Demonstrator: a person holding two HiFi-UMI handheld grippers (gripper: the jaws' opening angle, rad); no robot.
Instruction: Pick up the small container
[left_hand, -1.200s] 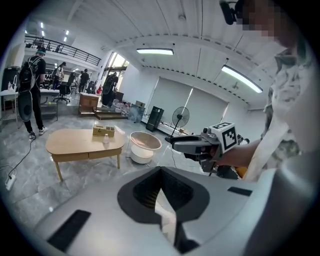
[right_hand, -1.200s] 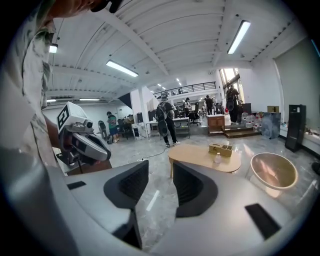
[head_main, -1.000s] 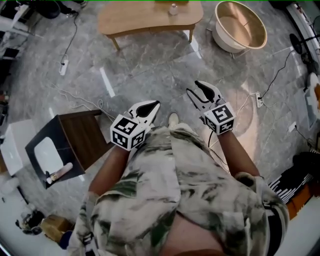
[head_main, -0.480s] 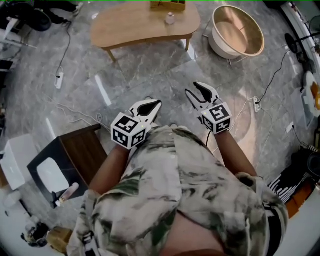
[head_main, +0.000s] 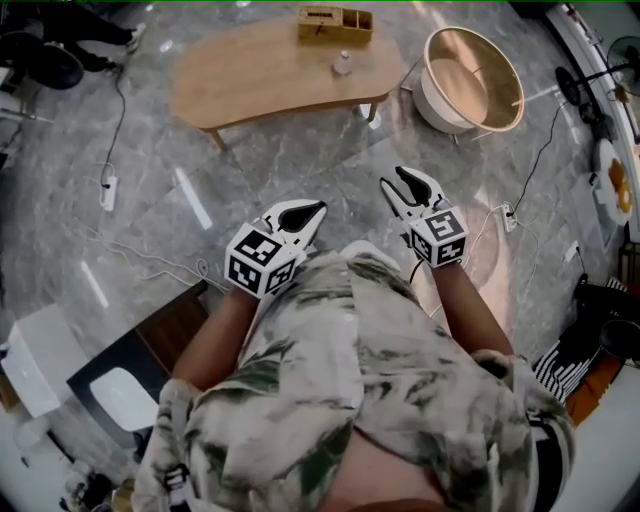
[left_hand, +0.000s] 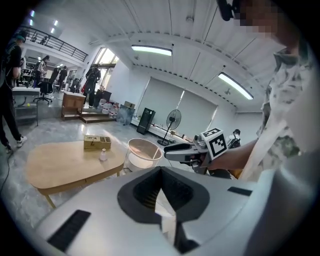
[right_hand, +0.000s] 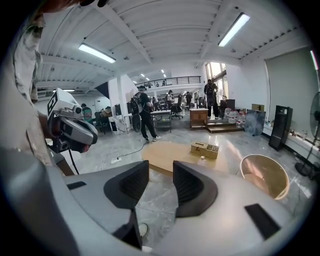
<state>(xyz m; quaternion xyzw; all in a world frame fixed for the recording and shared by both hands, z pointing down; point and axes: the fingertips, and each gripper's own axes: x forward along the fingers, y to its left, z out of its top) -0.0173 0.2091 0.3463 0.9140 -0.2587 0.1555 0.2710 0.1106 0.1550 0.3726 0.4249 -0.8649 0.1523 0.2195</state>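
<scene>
**Head view with both gripper views.** The small container (head_main: 343, 64), a pale bottle-like piece, stands upright on the wooden counter (head_main: 250, 80). It is near the far edge, just in front of a compartmented wooden box (head_main: 335, 22) (contents too small to tell). Right of the counter, a round tub (head_main: 433, 98) stands on the floor; it is white outside and shows a bare tan interior.

- **Left tongs** (head_main: 302, 214): clenched, pads meeting at the tips, nothing between them.
- **Right tongs** (head_main: 407, 186): parted and closing, with only floor seen in the gap.

Both hang in the air before the person's patterned shirt (head_main: 370, 370), well apart from the counter.

The floor (head_main: 300, 150) is glossy grey marble-pattern tile crossed by cables. A power strip (head_main: 107, 187) lies at left and a dark side table (head_main: 180, 330) stands at lower left. Beyond is an open hall with ceiling strip lights (right_hand: 96, 52) and standing people (right_hand: 144, 117).
</scene>
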